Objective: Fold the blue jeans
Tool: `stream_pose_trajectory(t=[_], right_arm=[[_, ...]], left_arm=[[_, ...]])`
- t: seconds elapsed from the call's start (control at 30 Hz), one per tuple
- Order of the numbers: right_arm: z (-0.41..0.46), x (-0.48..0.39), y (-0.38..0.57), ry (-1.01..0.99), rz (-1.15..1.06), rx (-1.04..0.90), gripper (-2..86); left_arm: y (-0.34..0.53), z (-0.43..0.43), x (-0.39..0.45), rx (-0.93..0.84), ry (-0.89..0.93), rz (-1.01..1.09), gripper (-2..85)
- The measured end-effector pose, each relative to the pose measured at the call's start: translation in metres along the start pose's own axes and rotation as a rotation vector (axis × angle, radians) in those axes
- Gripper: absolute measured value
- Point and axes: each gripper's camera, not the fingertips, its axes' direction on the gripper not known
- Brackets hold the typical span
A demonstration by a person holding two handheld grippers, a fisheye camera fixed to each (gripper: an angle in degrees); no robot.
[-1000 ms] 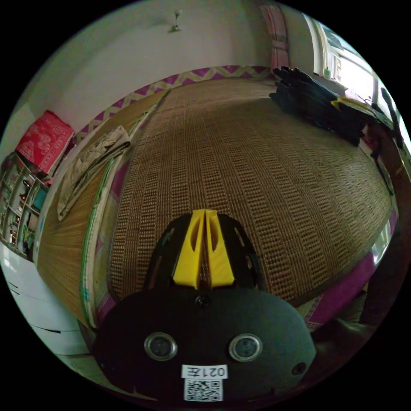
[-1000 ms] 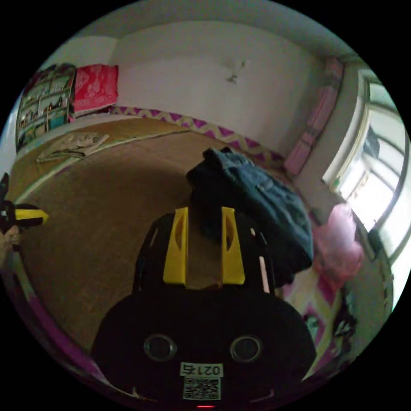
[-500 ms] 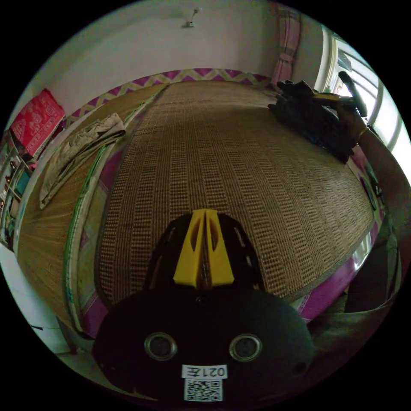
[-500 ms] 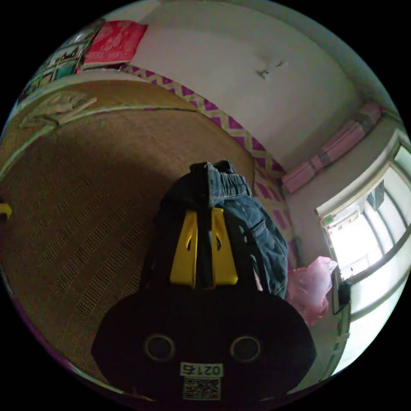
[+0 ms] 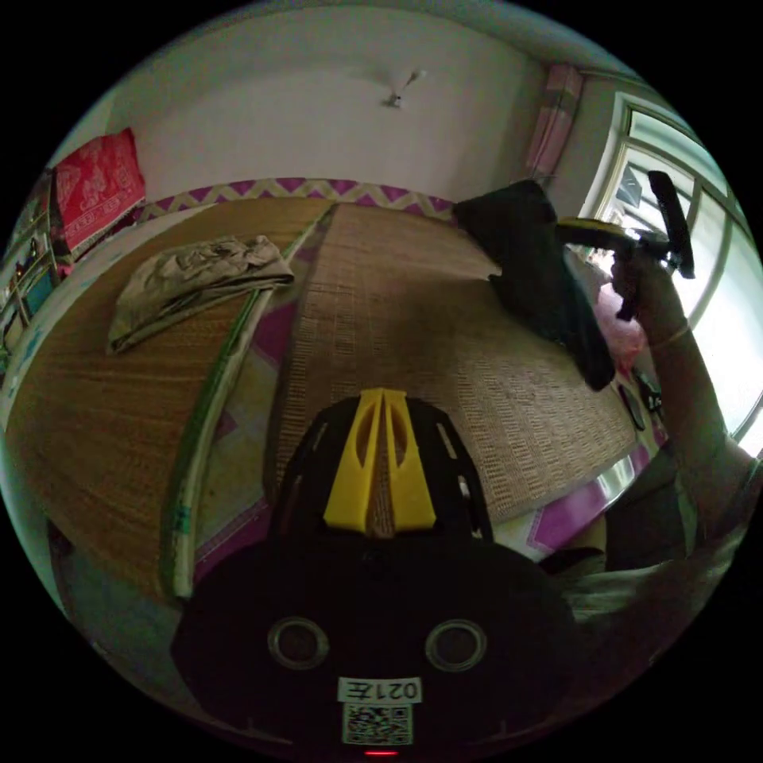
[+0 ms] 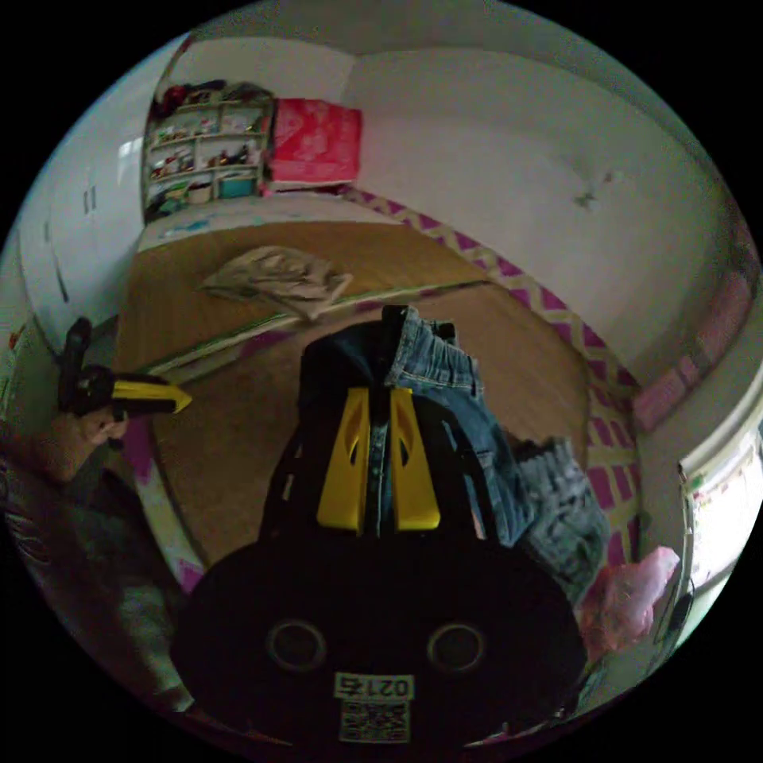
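The blue jeans (image 6: 445,381) hang lifted above the woven mat (image 6: 238,429), elastic waistband uppermost, legs trailing down to the right. My right gripper (image 6: 380,397) is shut on the denim just below the waistband. In the left gripper view the jeans (image 5: 540,278) look dark and dangle from the right gripper (image 5: 568,230), held by a hand at the far right. My left gripper (image 5: 381,397) is shut on nothing, hovering over the mat's near edge (image 5: 445,373). It also appears in the right gripper view as a yellow-tipped left gripper (image 6: 179,395) at the left, apart from the jeans.
A folded beige garment (image 5: 199,274) lies on the wooden platform (image 5: 87,397) left of the mat. A red bag (image 6: 314,151) and cluttered shelves (image 6: 207,163) stand by the far wall. A pink plastic bag (image 6: 628,596) sits near the window (image 5: 683,214).
The right gripper shut on the jeans and raised them off the mat. Both cameras swung, and the left gripper stayed shut over the mat's near edge.
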Motion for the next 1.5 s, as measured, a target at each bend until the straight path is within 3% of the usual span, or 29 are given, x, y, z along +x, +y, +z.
stream_pose_trajectory(t=[0.2, 0.3, 0.4, 0.63, 0.73, 0.87, 1.1, 1.23, 1.37, 1.47, 1.5], right_arm=[[0.140, -0.167, 0.016, -0.175, -0.143, -0.211, 5.1], [0.121, -0.167, 0.032, -0.057, -0.108, -0.102, 7.6], [0.094, -0.147, 0.040, -0.131, -0.081, -0.059, 11.9], [0.134, -0.138, 0.050, -0.089, -0.085, -0.124, 11.0], [0.143, -0.100, 0.060, -0.205, 0.066, -0.105, 5.4], [0.087, 0.024, 0.100, -0.398, 0.353, 0.119, 1.1], [-0.078, 0.225, 0.283, -0.258, 0.781, 0.442, 0.5], [-0.082, 0.284, 0.400, -0.143, 1.008, 0.372, 1.0], [-0.007, 0.315, 0.512, -0.166, 1.229, 0.071, 2.4], [-0.006, 0.316, 0.559, -0.262, 1.304, 0.180, 4.6], [-0.020, 0.313, 0.565, -0.210, 1.316, 0.208, 5.1]], left_arm=[[0.034, -0.022, -0.043, -0.054, -0.049, -0.039, -0.5], [0.044, -0.028, -0.062, -0.060, -0.064, -0.054, -0.4], [0.045, -0.030, -0.074, -0.044, -0.037, -0.077, -0.4], [0.037, -0.023, -0.073, -0.044, 0.018, -0.077, -0.4], [0.034, -0.024, -0.074, -0.046, 0.011, -0.075, -0.5], [0.027, -0.024, -0.076, -0.048, 0.010, -0.060, -0.7], [-0.001, -0.005, -0.049, -0.021, 0.080, 0.046, -0.7], [-0.023, 0.016, -0.019, -0.010, 0.137, 0.142, 0.7], [-0.056, 0.055, 0.032, -0.038, 0.200, 0.321, 5.8], [-0.075, 0.082, 0.065, -0.087, 0.172, 0.464, 7.5], [-0.080, 0.091, 0.075, -0.105, 0.160, 0.508, 8.1]])
